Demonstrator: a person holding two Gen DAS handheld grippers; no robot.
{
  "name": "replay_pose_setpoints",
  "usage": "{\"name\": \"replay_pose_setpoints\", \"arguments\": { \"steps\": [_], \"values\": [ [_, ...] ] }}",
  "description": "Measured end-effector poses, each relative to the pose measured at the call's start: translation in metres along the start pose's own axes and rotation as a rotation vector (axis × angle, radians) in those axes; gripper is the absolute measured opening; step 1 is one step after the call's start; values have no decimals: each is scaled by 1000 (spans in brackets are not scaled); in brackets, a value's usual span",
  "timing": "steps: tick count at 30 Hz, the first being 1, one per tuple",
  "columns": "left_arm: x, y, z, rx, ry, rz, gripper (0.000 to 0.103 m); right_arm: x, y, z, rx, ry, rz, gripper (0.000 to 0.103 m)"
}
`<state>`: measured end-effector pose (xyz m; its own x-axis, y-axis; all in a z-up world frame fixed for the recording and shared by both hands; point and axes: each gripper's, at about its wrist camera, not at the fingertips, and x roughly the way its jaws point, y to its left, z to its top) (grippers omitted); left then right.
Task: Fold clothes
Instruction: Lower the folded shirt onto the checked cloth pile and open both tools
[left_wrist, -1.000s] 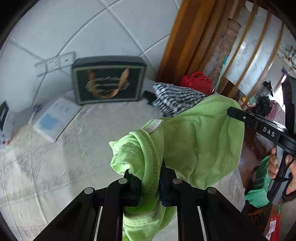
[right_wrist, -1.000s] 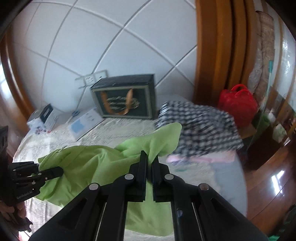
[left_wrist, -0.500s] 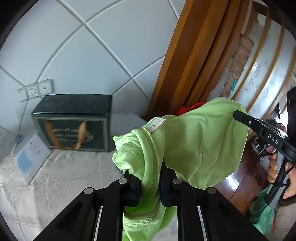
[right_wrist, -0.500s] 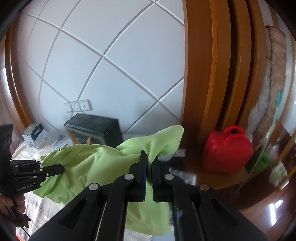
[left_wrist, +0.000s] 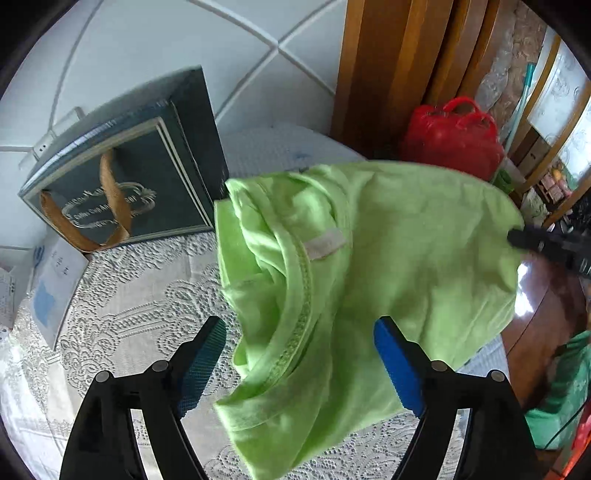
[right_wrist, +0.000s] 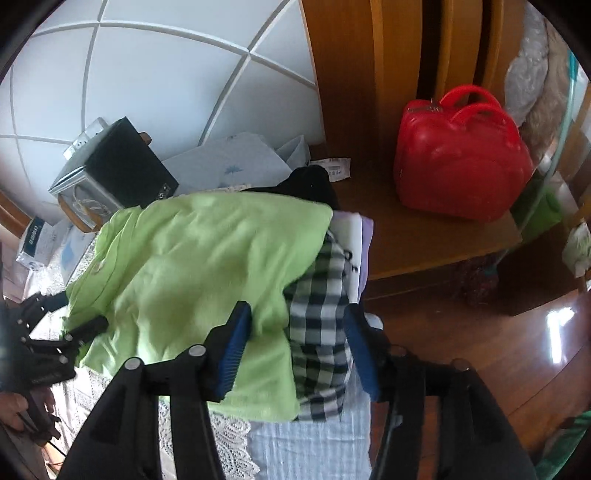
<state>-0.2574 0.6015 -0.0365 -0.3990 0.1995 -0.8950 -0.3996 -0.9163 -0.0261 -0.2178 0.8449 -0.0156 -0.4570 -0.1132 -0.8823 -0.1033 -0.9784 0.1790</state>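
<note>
Both claws have just let go: a moment ago each was pinched on the green shirt, and now the left claw and right claw gape wide and hold nothing. I judge this garment done and dropped. It lies crumpled just ahead of both claws on the checked garment at the desk edge, collar label up.
</note>
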Motion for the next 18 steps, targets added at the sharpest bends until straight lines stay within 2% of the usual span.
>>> {"name": "replay_pose_setpoints", "arguments": {
  "steps": [5,6,7,9,18],
  "values": [
    [-35,-11,-7,-3,-51,-18,83,-25,4,-29,-11,-50,1,57],
    [-37,-15,-10,-6,-51,-20,83,-29,8,-32,-16,-55,2,63],
    [-39,-19,-14,-9,-50,-21,83,-31,12,-36,-22,-58,3,74],
    [-44,-26,-21,-11,-52,-18,83,-33,21,-46,-36,-62,4,83],
    [-59,-58,-63,21,-103,48,83,-35,40,-82,-24,-46,-8,90]
  ]
}}
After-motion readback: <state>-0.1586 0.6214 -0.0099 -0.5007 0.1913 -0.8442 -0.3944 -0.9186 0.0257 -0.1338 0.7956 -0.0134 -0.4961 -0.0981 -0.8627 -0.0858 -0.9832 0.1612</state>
